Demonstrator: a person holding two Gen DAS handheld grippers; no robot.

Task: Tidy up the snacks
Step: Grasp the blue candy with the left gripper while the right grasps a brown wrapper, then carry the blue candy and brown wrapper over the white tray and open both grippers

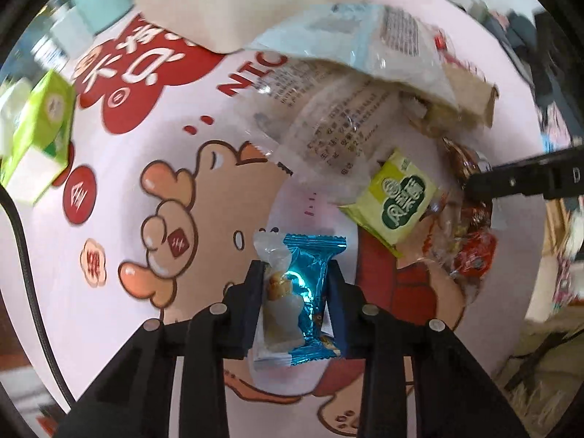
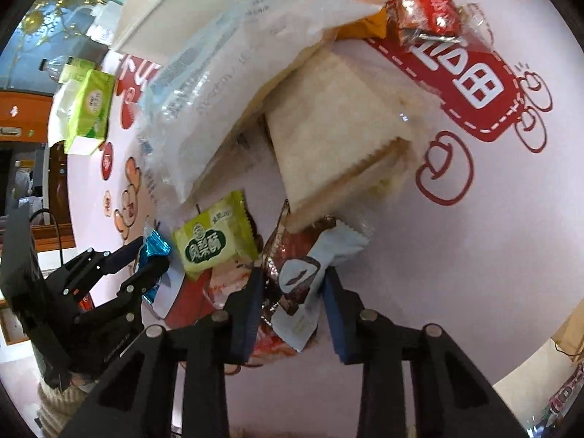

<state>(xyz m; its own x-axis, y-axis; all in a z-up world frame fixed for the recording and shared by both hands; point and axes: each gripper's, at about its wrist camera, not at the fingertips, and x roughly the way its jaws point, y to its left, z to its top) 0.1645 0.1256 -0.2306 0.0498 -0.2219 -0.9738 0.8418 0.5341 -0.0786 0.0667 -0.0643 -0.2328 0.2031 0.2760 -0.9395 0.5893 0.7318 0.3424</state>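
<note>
My left gripper (image 1: pixel 295 270) is shut on a blue foil snack packet (image 1: pixel 308 284) and a clear-wrapped nut candy (image 1: pixel 279 292), held above the printed pink tablecloth (image 1: pixel 153 168). It also shows in the right wrist view (image 2: pixel 146 255). My right gripper (image 2: pixel 292 277) is shut on a pale blue and brown chocolate snack packet (image 2: pixel 299 292), low over the snack pile. The pile holds a green square packet (image 2: pixel 215 241) (image 1: pixel 399 197), wrapped sandwich bread (image 2: pixel 339 146), clear bags (image 2: pixel 226 73) and red candies (image 2: pixel 427 18).
A white tray (image 1: pixel 233 3) stands at the far edge of the table. A green tissue box (image 1: pixel 40 124) (image 2: pixel 91 109) sits at the left. The right gripper's finger (image 1: pixel 525 179) reaches in from the right in the left wrist view. A black cable (image 1: pixel 25 248) runs along the left.
</note>
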